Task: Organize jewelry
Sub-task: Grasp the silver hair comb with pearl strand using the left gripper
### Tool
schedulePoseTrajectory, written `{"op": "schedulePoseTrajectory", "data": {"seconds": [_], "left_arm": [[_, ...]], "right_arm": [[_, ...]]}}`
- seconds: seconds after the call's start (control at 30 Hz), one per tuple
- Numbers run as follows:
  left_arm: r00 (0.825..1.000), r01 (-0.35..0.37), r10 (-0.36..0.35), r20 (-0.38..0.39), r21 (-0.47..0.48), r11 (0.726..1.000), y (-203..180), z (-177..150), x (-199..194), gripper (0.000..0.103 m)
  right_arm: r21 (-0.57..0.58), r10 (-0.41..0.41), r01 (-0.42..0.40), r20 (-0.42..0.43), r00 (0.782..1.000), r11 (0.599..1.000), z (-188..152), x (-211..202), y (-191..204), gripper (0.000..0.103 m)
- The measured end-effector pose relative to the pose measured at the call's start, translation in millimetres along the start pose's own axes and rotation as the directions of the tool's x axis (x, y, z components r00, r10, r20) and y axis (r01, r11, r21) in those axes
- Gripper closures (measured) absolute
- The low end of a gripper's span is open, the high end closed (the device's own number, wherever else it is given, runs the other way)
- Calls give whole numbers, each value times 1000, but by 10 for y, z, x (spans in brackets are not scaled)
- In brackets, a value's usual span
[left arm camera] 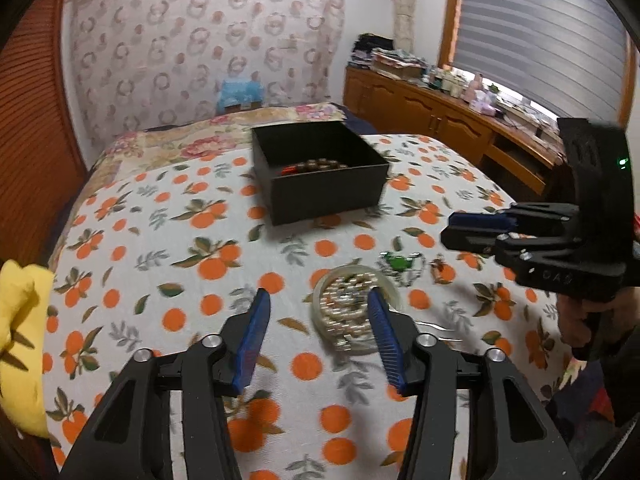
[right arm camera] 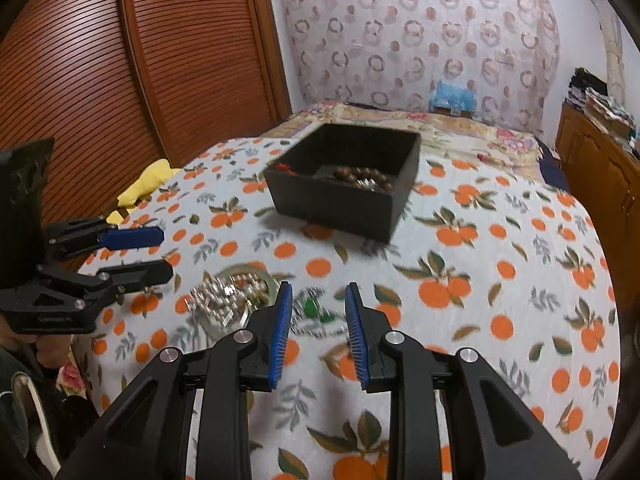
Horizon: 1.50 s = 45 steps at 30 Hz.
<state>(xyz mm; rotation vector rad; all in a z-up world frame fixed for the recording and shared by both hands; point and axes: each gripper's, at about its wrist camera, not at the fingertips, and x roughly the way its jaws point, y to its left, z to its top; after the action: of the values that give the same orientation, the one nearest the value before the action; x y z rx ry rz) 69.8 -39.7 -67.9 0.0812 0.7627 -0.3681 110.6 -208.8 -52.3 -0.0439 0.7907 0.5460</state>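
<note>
Left wrist view: left hand-held gripper point(left arm camera: 318, 300) spread wide, holding nothing, above the bed point(left arm camera: 160, 240). A clear dish point(left arm camera: 356, 308) of pearl jewelry lies near its right finger. A black box point(left arm camera: 320, 172) with a brown bead bracelet point(left arm camera: 320, 166) sits beyond.

Right wrist view: right hand-held gripper point(right arm camera: 318, 296) parted, holding nothing, over a green-stone necklace point(right arm camera: 314, 308). The dish lies just left of it.

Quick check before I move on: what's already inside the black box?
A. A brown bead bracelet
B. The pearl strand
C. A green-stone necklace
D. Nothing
A: brown beads lie inside the black box, while the green-stone piece is on the bedspread.
</note>
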Motion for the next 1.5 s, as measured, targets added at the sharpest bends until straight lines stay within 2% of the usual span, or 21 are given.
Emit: {"op": "schedulePoseTrajectory", "data": {"seconds": [0.13,0.33,0.67,0.73,0.83,1.0,1.2,1.5], "left_arm": [[1000,24,-23,-19,47,999,-162,63,96,74],[996,48,-41,-75,96,994,-351,136,358,78],[990,-3,22,-140,136,991,-444,194,643,80],[989,-14,34,-147,136,991,-435,186,664,89],[989,-13,32,-146,126,992,-402,179,662,94],[993,-6,18,-115,105,994,-359,196,555,98],[1000,14,-12,-24,64,998,-273,316,189,99],[995,26,-30,100,41,999,-188,566,-320,99]], "right_arm": [[24,-5,5,-8,1000,1000,-136,-27,-78,73],[44,-2,3,-19,1000,999,-265,-32,-158,73],[54,11,-10,-21,1000,998,-330,-31,-190,73],[54,12,-11,-21,1000,999,-337,-26,-188,73],[53,13,-12,-21,1000,999,-339,-22,-183,73],[52,11,-10,-23,1000,999,-342,-18,-180,73],[50,10,-8,-28,1000,999,-343,-1,-163,73],[38,7,-6,-23,1000,999,-288,-11,-143,73]]}}
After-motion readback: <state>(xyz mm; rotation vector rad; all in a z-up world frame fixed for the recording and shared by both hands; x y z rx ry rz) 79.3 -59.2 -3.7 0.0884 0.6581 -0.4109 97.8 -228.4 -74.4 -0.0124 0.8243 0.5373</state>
